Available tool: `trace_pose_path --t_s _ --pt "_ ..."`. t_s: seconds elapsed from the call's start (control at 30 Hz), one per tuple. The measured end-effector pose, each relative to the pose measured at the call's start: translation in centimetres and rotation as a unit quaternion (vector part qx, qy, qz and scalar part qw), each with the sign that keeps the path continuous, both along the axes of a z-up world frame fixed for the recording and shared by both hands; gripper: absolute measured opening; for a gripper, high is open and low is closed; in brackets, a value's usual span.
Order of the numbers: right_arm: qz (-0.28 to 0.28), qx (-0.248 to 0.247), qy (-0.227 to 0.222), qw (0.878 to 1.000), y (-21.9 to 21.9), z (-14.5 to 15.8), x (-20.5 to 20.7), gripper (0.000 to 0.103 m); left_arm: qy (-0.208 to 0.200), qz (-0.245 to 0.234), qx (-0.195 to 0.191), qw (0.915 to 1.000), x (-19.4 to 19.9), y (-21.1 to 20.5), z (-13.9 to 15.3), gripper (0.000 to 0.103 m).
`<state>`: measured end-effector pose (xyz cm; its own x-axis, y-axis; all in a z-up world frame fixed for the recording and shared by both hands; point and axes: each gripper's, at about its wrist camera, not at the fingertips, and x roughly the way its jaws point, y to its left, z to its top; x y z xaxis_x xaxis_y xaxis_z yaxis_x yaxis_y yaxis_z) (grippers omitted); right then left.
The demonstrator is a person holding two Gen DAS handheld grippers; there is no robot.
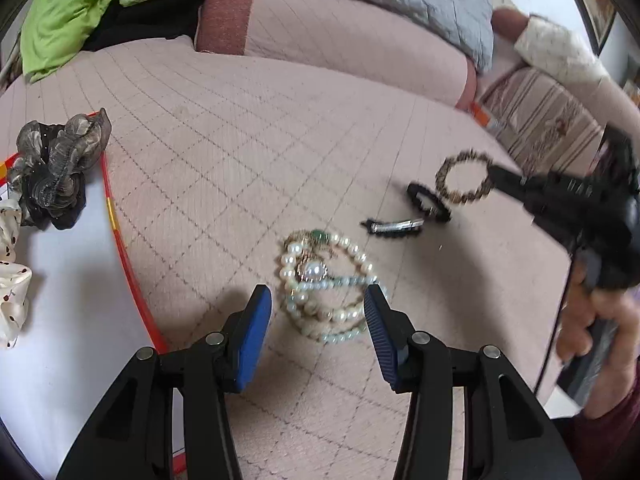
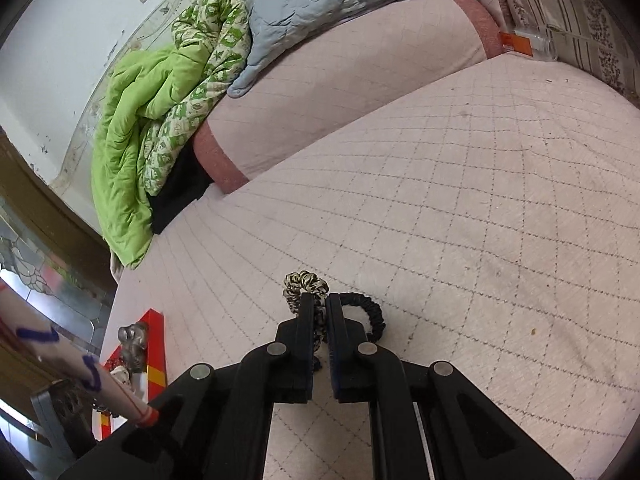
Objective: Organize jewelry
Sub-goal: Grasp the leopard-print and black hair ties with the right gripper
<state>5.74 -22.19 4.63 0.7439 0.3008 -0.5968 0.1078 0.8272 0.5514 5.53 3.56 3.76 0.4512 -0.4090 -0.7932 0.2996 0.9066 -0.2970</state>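
Note:
A pile of pearl necklaces [image 1: 326,288] lies on the pink quilted bed, between the open blue-padded fingers of my left gripper [image 1: 318,324]. My right gripper [image 1: 496,174] is shut on a leopard-print hair tie [image 1: 464,178] and holds it above the bed; the hair tie also shows between the closed fingers in the right wrist view [image 2: 304,284], at my right gripper [image 2: 319,312]. A black hair tie [image 1: 428,202] and a black hair clip [image 1: 394,226] lie just beside it. The black hair tie shows again in the right wrist view [image 2: 370,314].
A white tray with a red rim [image 1: 120,236] sits at the left and holds a grey scrunchie [image 1: 60,168] and a white dotted scrunchie [image 1: 12,280]. Green and grey quilts [image 2: 168,96] are heaped at the head of the bed. A small bottle [image 2: 528,44] lies by the bed's far edge.

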Motion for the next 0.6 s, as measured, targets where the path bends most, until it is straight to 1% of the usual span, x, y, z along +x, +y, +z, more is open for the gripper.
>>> trace_pose_path --t_s 0.17,0.33,0.43,0.53,0.6 --pt "0.006 -0.006 -0.007 1.000 0.3 0.4 -0.3 0.007 0.001 -0.009 0.026 0.9996 -0.3 -0.6 -0.4 0.047" --pt "0.006 -0.005 -0.005 1.000 0.2 0.3 -0.5 0.007 0.002 -0.034 0.066 0.9972 -0.6 -1.4 -0.9 0.047" --pt "0.008 -0.004 -0.005 1.000 0.3 0.3 -0.5 0.007 0.002 -0.046 0.073 0.9962 -0.9 -1.7 -1.0 0.047" --pt "0.010 -0.004 -0.005 1.000 0.5 0.3 -0.5 0.007 -0.001 -0.054 0.072 0.9959 -1.0 -1.8 -0.9 0.047" --pt "0.010 -0.004 -0.004 1.000 0.6 0.3 -0.6 0.007 -0.011 -0.045 0.069 0.9965 -1.0 -1.7 -0.7 0.047"
